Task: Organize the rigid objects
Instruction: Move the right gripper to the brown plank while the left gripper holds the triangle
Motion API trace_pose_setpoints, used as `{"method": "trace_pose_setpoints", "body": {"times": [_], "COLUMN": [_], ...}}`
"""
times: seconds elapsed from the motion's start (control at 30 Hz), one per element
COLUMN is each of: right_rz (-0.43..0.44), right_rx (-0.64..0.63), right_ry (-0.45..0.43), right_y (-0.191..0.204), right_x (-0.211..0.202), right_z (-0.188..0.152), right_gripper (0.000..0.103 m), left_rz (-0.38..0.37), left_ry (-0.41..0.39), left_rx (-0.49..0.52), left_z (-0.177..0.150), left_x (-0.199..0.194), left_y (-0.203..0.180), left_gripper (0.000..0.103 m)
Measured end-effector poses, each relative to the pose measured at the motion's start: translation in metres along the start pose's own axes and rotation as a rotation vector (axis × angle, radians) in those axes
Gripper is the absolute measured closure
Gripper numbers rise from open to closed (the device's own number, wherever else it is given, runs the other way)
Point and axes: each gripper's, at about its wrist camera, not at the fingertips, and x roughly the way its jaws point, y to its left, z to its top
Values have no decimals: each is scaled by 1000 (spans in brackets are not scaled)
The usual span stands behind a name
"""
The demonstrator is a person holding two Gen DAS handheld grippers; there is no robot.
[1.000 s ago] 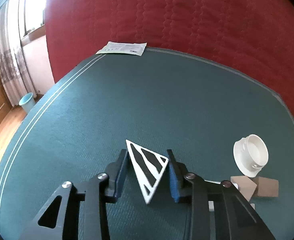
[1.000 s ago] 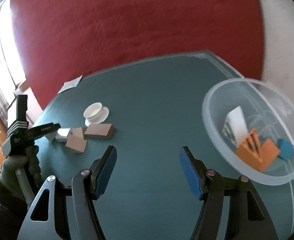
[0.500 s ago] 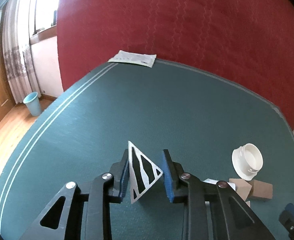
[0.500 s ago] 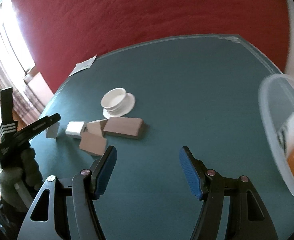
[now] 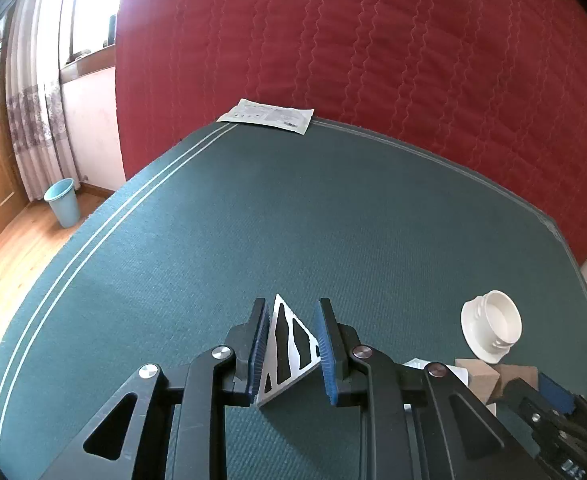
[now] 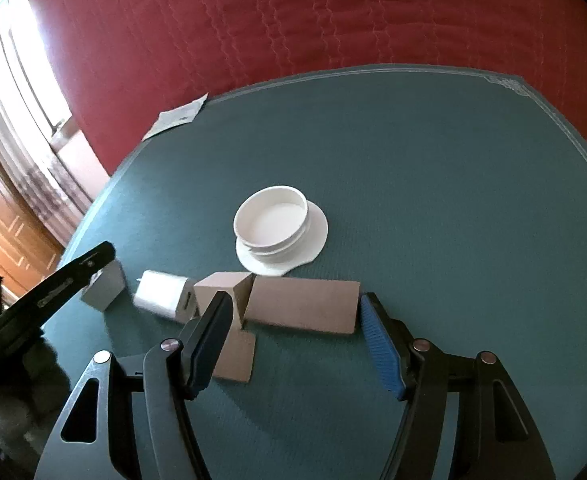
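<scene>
Left gripper [image 5: 289, 344]: blue pads clamped on a white triangular block with black stripes [image 5: 291, 354], near the green felt table's [image 5: 253, 220] close edge; broad bare felt ahead. Right gripper [image 6: 293, 340]: jaws apart, straddling a long tan wooden block [image 6: 301, 310]. Behind it, touching: white ribbed plastic lid [image 6: 279, 230]. Left of it: tan wedge [image 6: 223, 290], white charger cube [image 6: 163, 296].

Lid [image 6: 280, 229] behind long block [image 6: 301, 305]

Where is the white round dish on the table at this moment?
In the right wrist view, the white round dish stands near the middle of the green table, just behind the long brown block.
</scene>
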Motion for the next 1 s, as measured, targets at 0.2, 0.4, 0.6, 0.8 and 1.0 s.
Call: {"method": "trace_pose_setpoints", "body": {"times": [0.2, 0.4, 0.6, 0.8, 1.0], "right_rz": [-58, -109, -125, -150, -159], "right_rx": [-55, -139, -139, -138, -151], "right_ry": [-18, -27, -30, -32, -30], "right_y": [8, 11, 8, 6, 6], "right_x": [5, 7, 5, 6, 7], "right_z": [0, -4, -5, -5, -6], "right_gripper": [37, 37, 37, 37, 35], "left_rz": [13, 36, 52, 54, 59], "left_ry": [7, 48, 74, 79, 82], "left_rx": [-13, -38, -34, -20, -4], "left_z": [0, -2, -3, -3, -5], "left_x": [2, 11, 17, 17, 17], "left_y": [1, 6, 9, 9, 7], "left_gripper": [62, 42, 41, 41, 39]}}
